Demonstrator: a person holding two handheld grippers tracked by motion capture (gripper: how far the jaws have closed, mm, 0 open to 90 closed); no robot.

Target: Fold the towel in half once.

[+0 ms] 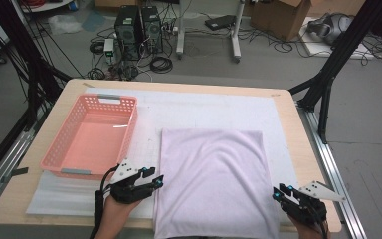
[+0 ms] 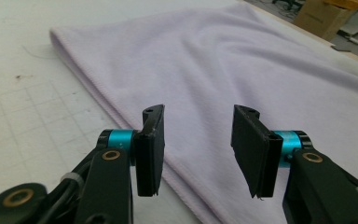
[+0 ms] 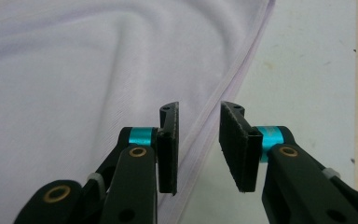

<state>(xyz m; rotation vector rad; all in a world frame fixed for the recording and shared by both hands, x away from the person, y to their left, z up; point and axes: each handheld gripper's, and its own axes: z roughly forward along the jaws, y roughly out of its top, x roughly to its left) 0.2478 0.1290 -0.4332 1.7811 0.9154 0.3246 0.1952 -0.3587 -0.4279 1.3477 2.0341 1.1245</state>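
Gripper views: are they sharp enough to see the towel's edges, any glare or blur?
Left gripper view: towel edge sharp, light even, far background soft. Right gripper view: layered edge clear beyond the right gripper, no glare. High view: slightly soft, faint sheen in the basket.

My left tongs and right tongs are black, with teal collars, brass-coloured rivets and ribbed black pads. A pale three-cornered plate tops each; black cable trails behind.

Towel was soft matt lilac cloth w/ fine nap. Basket looked like glossy pink plastic, perforated walls. Table edge was pale smooth wood; white mat on top matt, gridded. Left gripper pads ribbed matt black.
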